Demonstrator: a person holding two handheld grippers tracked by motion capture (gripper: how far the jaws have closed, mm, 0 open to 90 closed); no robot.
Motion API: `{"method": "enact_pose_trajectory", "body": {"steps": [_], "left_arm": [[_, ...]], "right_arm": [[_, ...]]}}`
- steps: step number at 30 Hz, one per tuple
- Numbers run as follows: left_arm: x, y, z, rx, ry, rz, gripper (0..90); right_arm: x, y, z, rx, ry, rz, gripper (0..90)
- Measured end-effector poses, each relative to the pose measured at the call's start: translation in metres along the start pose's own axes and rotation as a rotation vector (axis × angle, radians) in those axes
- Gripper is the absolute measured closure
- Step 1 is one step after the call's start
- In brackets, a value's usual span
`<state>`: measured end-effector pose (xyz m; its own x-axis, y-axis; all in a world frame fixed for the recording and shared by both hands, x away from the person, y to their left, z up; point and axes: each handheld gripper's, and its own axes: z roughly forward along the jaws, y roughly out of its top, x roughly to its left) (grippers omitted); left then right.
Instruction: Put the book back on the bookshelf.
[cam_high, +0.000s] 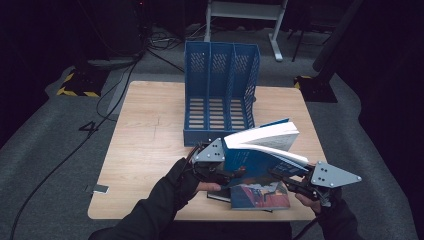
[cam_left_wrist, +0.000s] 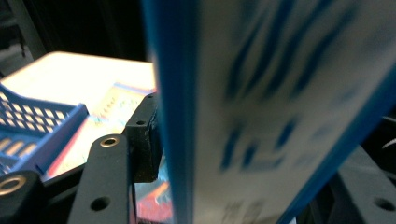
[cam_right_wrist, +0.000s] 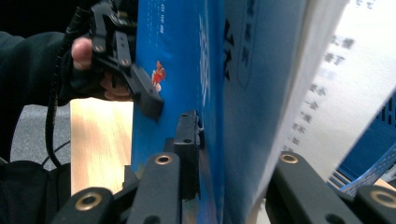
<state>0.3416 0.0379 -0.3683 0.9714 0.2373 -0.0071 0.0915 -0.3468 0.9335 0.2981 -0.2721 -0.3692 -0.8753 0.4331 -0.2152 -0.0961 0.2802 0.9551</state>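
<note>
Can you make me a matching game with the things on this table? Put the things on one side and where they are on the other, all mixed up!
Things:
1. blue book
2. blue file rack
3. second book
4. left gripper

Places or states:
A. lies flat on the table at the near edge
B. stands at the far middle of the table
C. held up in the air, pages fanning open
D. clamped on the blue book's lower left part

Pairs: 1-C, 2-B, 3-A, 4-D

A dim lab or studio; wooden table (cam_high: 150, 145) on grey carpet, trailing cables (cam_high: 107, 100), hazard-striped stand bases (cam_high: 77, 90).
</note>
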Motion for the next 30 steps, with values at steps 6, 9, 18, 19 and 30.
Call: {"method": "enact_pose_trajectory", "body": {"steps": [6,9,18,19,30], "left_arm": [[0.002,0.022,-0.005,-0.084,-0.057,-0.013,45.7],[-0.001,0.039,-0.005,-0.09,-0.053,0.024,47.0],[-0.003,0.045,-0.005,-0.073,-0.004,0.043,60.2],[-0.003,0.045,-0.005,-0.071,0.002,0.042,60.4],[-0.003,0.047,-0.005,-0.065,0.015,0.048,60.6]], "right_arm": [[-0.001,-0.003,-0.002,0.004,-0.006,0.01,70.7],[-0.002,-0.004,-0.001,0.002,0.0,0.019,70.0],[-0.003,-0.011,-0.009,0.083,0.0,-0.014,50.0],[-0.005,-0.014,-0.011,0.122,0.01,-0.015,48.9],[-0.051,-0.1,-0.037,0.406,-0.198,0.173,33.7]]}}
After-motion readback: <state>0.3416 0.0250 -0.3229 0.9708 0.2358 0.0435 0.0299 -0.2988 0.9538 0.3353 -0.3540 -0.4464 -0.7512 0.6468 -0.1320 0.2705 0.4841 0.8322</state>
